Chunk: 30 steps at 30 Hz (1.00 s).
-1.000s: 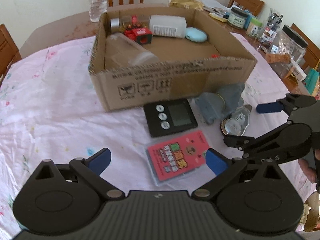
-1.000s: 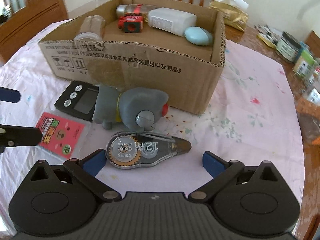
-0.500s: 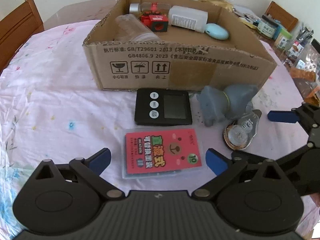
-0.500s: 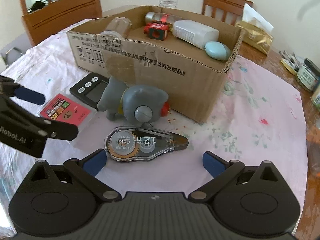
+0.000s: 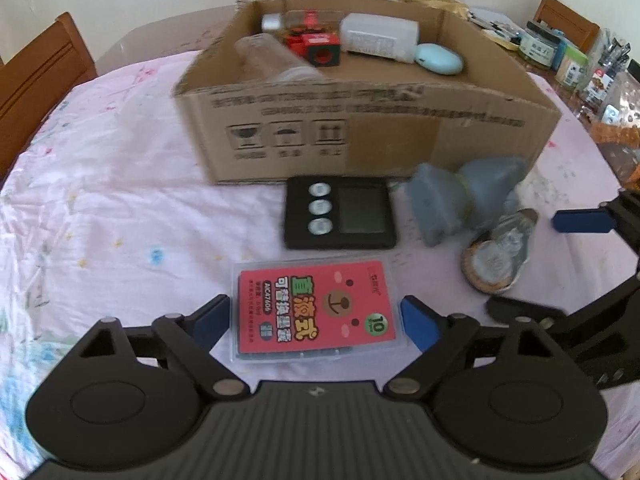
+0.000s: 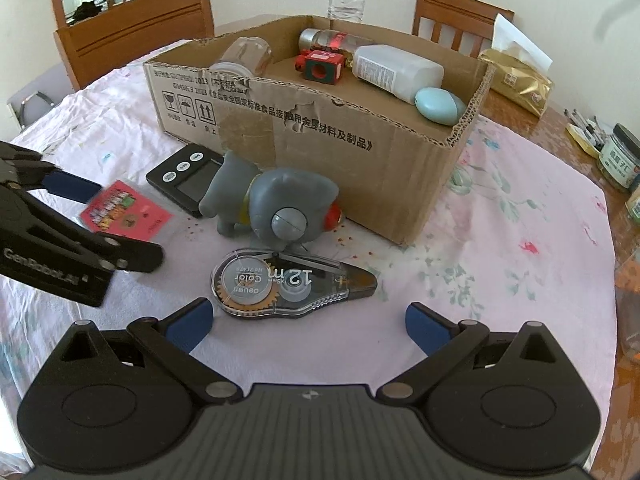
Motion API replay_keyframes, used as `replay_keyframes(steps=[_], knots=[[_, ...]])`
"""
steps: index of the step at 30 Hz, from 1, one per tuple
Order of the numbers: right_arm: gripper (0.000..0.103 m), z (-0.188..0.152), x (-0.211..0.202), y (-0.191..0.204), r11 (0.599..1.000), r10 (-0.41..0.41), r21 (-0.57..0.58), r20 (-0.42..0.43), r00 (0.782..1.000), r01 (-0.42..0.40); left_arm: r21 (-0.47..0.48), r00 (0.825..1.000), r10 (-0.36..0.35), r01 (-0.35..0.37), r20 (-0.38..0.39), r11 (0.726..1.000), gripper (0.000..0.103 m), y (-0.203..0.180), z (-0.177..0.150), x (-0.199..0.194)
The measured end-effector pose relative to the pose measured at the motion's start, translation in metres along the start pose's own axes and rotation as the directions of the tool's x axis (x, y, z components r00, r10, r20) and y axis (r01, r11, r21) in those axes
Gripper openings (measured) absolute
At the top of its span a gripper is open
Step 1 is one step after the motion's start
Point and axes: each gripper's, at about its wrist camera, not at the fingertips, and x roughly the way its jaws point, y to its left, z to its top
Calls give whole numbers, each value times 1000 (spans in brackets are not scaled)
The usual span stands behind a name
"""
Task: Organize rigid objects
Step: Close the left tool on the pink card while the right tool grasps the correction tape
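My left gripper (image 5: 314,322): spread wide, holding nothing; its blue fingertips (image 5: 210,318) sit on either side of the red card pack.
My right gripper (image 6: 308,326): also spread wide and holding nothing, low over the cloth just short of the tape dispenser.
Red card pack (image 5: 314,310): flat on the tablecloth in a clear case, between my left fingers but not pinched, just in front of the timer.
Timer (image 5: 340,212): black, three round buttons and a screen, lying flat against the foot of the box.
Toy elephant (image 6: 276,204): grey, on its side by the box's front wall, between the timer and the tape dispenser.
Tape dispenser (image 6: 288,282): clear shell, marked 12 m, flat on the cloth just ahead of my right fingers, touching or nearly touching the toy.
Cardboard box (image 6: 360,148): open-topped, in the middle of the table.
Inside the box: a clear jar (image 6: 244,58) on its side, a red block (image 6: 322,68), a white bottle (image 6: 396,70), a pale blue oval case (image 6: 438,106).
Tablecloth (image 5: 100,200): pink, with a floral print.
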Motion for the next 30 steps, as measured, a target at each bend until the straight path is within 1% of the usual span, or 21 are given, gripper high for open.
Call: replay_keyframes(steps=[4,7,11,17,21,22,24,25,30], knots=[[103,2,2,3,1000,-9,12,2,1000,9,-17,1000,7,-7,-12,1000,90,20,-2,-1],[103,7,6,6,1000,-9,12,17,1000,9,-18,1000,7,-7,-15,1000,90,27,-2,0],[103,16,13,12,999,-20,27,5,1000,20,-5,1000,0,0,-12,1000,90,27,-2,0],[103,20,16,16,1000,-12,16,6,1000,12,5,1000,-15,15,-8,1000,90,29,-1,1],[103,24,17,16,1000,-12,18,-25,1000,13,9,1000,-17,17,-7,1000,90,30,-3,0],[102,25,17,17,1000,-16,24,-31,999,17,9,1000,-17,17,-6,1000,90,29,-3,0],[94,25,14,19,999,-22,34,-32,999,23,10,1000,-18,18,-7,1000,90,29,-3,0],[93,25,14,20,999,-23,35,-32,999,24,10,1000,-18,18,-7,1000,90,29,-3,0],[93,24,11,23,997,-41,61,-45,998,44,9,1000,-17,17,-7,1000,91,30,-3,0]])
